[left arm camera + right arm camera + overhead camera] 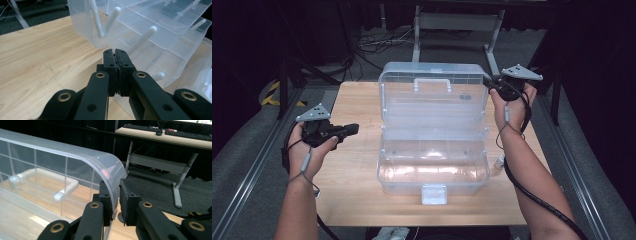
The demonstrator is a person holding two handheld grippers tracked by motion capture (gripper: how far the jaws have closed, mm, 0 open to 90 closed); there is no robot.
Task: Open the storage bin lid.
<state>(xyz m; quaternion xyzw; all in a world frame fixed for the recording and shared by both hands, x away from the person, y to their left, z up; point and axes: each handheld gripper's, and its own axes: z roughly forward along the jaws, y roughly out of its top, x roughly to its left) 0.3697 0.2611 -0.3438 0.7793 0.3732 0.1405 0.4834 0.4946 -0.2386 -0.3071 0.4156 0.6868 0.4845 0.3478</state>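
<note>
a clear plastic toolbox (433, 145) stands open in the middle of the wooden table (357, 100), its lid (432, 87) raised upright at the far side with the white carry handle (432, 82) showing through it, and its fold-out trays (434, 132) stepped between lid and base. a white latch (434, 194) sits at the centre of the near wall. the right gripper (492, 85) is at the lid's far right corner; in the right gripper view (115, 195) the lid's curved edge (110, 173) runs between the two black jaws, the left pad against the plastic and a narrow gap visible on the other side, so no full clamp is confirmed. the left gripper (352, 129) is held above the table just left of the box, pointing toward it; in the left gripper view (115, 56) its jaws are pressed together with nothing between them, tips close to the tray edge (100, 45) but apart from it. a small white item (499, 164) lies on the table just right of the base.
</note>
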